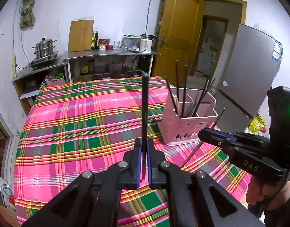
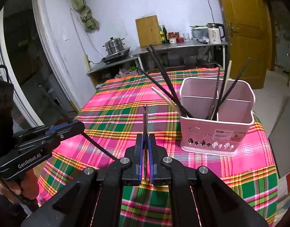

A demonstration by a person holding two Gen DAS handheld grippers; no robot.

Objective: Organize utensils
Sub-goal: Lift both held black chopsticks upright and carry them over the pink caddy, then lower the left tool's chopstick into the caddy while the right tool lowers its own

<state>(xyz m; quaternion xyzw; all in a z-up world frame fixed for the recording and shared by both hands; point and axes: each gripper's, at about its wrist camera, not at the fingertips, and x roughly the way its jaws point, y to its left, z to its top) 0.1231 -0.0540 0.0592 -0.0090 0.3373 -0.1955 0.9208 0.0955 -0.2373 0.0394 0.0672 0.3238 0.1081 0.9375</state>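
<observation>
A pink utensil holder (image 1: 186, 121) (image 2: 216, 124) stands on the plaid tablecloth with several black and pale chopsticks (image 2: 169, 87) leaning in its compartments. My left gripper (image 1: 144, 141) is shut on a black chopstick (image 1: 145, 106), held upright, left of the holder. It also shows in the right wrist view (image 2: 73, 127), the chopstick (image 2: 99, 147) slanting down through it. My right gripper (image 2: 145, 139) is shut on a thin dark chopstick (image 2: 145, 121), upright, left of the holder. It shows in the left wrist view (image 1: 211, 131) by the holder's right side.
The table carries a pink, green and yellow plaid cloth (image 1: 78, 123). Behind it stands a steel counter (image 1: 111, 54) with a steamer pot (image 1: 43, 47), cutting board, bottles and kettle (image 1: 146, 44). A wooden door (image 1: 181, 34) and fridge (image 1: 249, 71) are at the right.
</observation>
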